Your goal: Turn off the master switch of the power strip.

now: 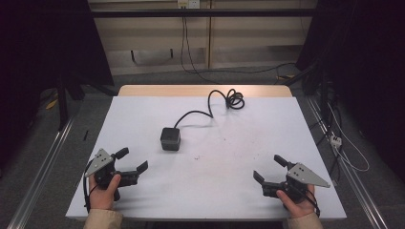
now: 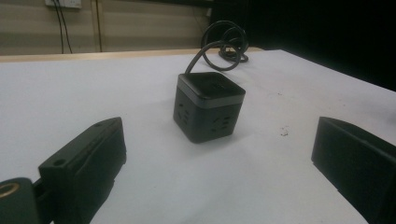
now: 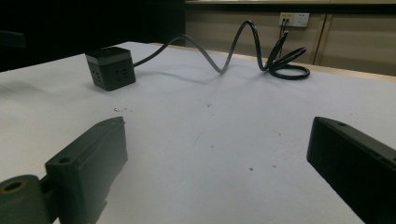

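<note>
So far nothing is grasped: your left gripper [image 1: 132, 161] and right gripper [image 1: 268, 168] rest wide open, empty, near the table's [image 1: 239, 181] front corners; the socket cube [image 1: 170, 139] sits untouched mid-table.

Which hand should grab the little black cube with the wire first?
Probably the left. The left hand-held gripper sits nearer the black cube, open and aimed toward it. The right hand-held gripper, also open, is farther away across the white table.
</note>
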{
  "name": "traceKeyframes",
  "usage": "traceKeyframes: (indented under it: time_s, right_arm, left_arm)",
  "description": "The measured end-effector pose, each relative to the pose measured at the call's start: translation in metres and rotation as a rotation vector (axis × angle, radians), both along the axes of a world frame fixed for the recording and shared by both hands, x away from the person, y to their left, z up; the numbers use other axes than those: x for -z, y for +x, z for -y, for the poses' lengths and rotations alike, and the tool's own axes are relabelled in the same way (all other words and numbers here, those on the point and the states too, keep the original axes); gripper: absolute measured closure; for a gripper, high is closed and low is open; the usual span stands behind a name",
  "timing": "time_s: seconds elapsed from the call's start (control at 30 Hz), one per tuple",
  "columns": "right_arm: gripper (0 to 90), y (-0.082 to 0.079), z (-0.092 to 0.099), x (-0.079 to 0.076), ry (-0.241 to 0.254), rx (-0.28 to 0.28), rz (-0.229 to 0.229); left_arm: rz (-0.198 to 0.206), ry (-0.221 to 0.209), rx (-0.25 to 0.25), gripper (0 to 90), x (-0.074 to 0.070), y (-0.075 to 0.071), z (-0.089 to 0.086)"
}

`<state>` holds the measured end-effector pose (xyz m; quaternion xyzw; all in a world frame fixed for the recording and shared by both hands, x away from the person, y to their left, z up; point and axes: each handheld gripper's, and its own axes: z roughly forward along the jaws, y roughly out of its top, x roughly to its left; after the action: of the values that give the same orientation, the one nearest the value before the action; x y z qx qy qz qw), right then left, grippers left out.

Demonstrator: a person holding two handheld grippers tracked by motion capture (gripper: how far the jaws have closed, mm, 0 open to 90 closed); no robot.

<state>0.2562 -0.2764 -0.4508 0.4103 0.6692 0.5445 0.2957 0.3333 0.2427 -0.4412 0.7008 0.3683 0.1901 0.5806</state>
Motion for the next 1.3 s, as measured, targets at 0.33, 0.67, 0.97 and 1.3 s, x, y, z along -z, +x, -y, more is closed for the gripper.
traceKeyframes:
  time_s: [0.33,0.67,0.97,1.3]
  right_arm:
    - [4.6,0.0,0.0,0.0,-0.003,-0.002,0.002]
    - [4.8,0.0,-0.001,0.0,-0.005,-0.01,0.002]
    - [4.8,0.0,-0.001,-0.001,-0.003,-0.007,0.004]
    - [4.9,0.0,0.0,-0.001,-0.005,-0.008,0.007]
  left_arm:
    - [0.001,-0.01,0.0,2.7,-0.001,0.002,0.003]
    - [-0.013,-0.026,-0.02,2.7,-0.003,0.01,0.004]
    - [-0.019,-0.027,-0.032,2.7,-0.005,0.017,0.006]
    - [-0.025,-0.019,-0.015,3.1,-0.006,0.023,0.014]
